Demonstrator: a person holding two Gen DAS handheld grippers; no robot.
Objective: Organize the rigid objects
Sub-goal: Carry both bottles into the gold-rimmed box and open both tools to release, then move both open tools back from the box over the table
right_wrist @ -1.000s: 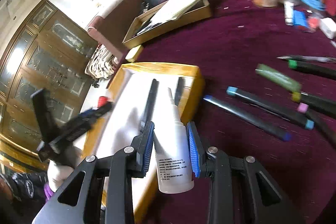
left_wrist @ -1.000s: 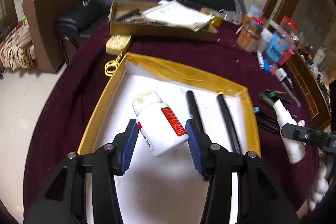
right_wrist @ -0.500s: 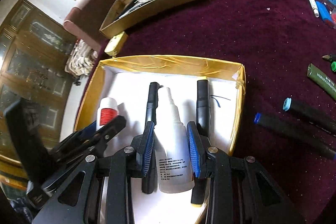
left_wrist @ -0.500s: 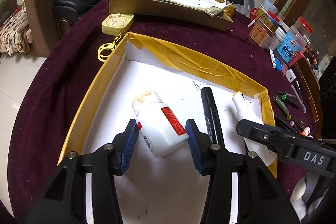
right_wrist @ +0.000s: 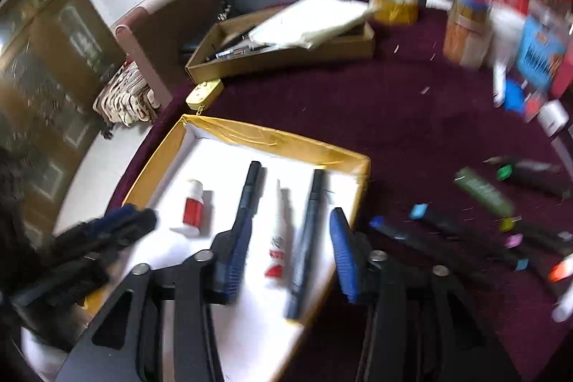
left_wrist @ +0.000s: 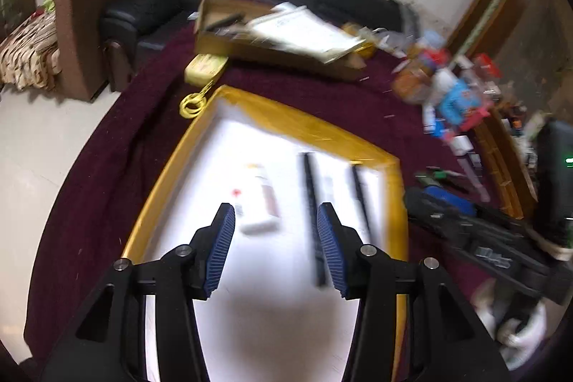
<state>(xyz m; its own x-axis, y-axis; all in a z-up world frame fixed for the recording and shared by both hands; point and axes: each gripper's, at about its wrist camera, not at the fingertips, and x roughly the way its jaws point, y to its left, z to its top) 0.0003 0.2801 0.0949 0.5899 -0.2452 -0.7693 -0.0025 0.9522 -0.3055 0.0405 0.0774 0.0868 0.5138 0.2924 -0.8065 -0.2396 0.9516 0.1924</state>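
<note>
A yellow-rimmed tray (left_wrist: 322, 127) (right_wrist: 279, 136) with a white floor lies on the maroon cloth. On its floor lie a white pill bottle (left_wrist: 258, 199) (right_wrist: 193, 206) with a red label, two black markers (right_wrist: 247, 199) (right_wrist: 308, 221) and, between them, a white squeeze bottle (right_wrist: 277, 231). My left gripper (left_wrist: 275, 238) hangs open above the tray, with the pill bottle lying free beyond its tips. My right gripper (right_wrist: 290, 253) hovers over the squeeze bottle with its jaws opening; the pads do not touch the bottle. Both views are blurred by motion.
Several loose markers (right_wrist: 440, 221) and a green one (right_wrist: 483, 192) lie on the cloth right of the tray. A cardboard box of papers (right_wrist: 286, 52) stands behind, a yellow keychain toy (left_wrist: 206, 67) by the tray's far corner, jars and packets (right_wrist: 465, 34) at the far right.
The right gripper let go of the squeeze bottle, which now lies between the markers. The left released the pill bottle onto the tray floor. Both grippers lifted away.
</note>
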